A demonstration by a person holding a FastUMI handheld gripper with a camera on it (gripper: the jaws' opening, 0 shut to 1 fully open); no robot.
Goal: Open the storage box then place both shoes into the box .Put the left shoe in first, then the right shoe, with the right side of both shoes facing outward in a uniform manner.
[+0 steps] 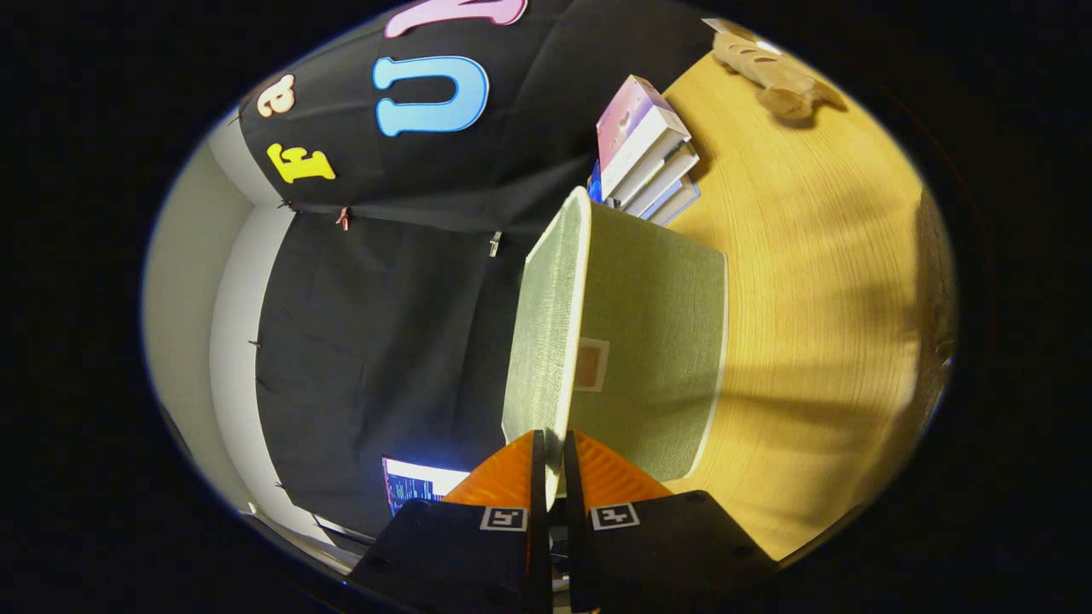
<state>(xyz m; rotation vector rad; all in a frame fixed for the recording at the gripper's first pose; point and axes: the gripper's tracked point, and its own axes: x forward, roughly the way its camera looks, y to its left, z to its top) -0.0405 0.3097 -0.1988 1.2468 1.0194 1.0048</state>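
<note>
Claw nearly closed, pinching lid edge of storage box; lid runs straight ahead from fingers toward frame centre, box body right.

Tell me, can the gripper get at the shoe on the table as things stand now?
Probably not at once. The gripper has its jaws shut on the lid of the storage box, and the shoe lies far beyond, past the books. It must let go first.
</note>
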